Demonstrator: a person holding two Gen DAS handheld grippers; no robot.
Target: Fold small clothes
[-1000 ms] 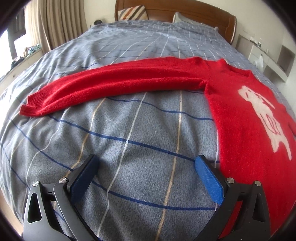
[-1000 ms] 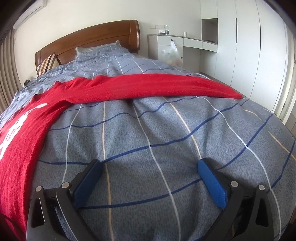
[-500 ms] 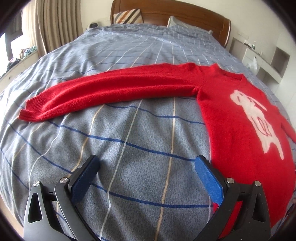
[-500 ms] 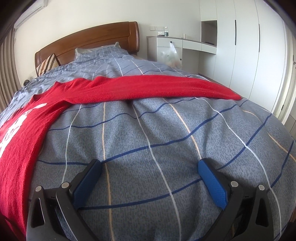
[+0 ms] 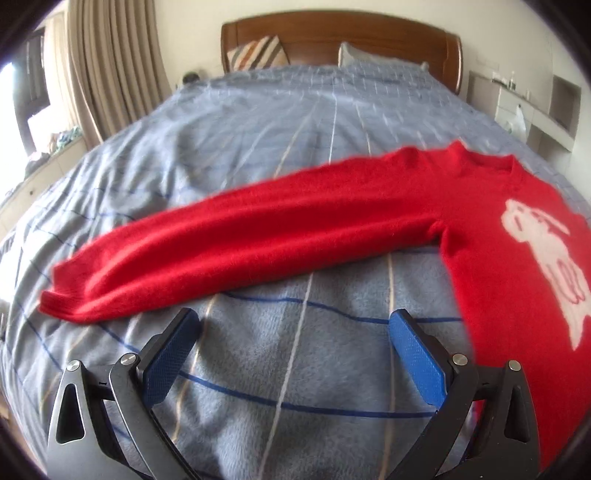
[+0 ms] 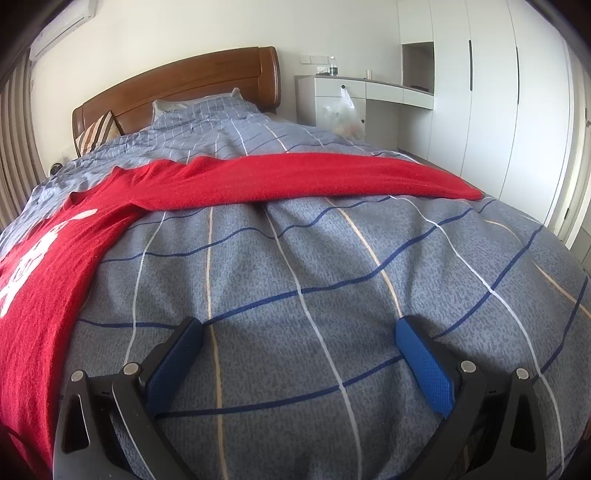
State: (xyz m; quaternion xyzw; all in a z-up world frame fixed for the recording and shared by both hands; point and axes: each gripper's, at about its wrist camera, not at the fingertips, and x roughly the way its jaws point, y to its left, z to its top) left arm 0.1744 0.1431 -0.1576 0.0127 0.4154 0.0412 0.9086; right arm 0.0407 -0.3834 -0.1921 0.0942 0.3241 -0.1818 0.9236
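Observation:
A red sweater with a white animal figure lies flat on the bed, face up, sleeves spread out. In the left wrist view its left sleeve stretches across just ahead of my left gripper, which is open and empty over the blue-grey plaid cover; the cuff lies a little left of the left fingertip. In the right wrist view the sweater body is at the left and the right sleeve runs across farther ahead. My right gripper is open and empty over the bare cover.
The bed has a wooden headboard and pillows at the far end. Curtains hang on the left. A white desk with a plastic bag and wardrobes stand to the right.
My left gripper has moved forward toward the left sleeve, which now lies close ahead of the fingertips. The right gripper has barely moved. Both stay open.

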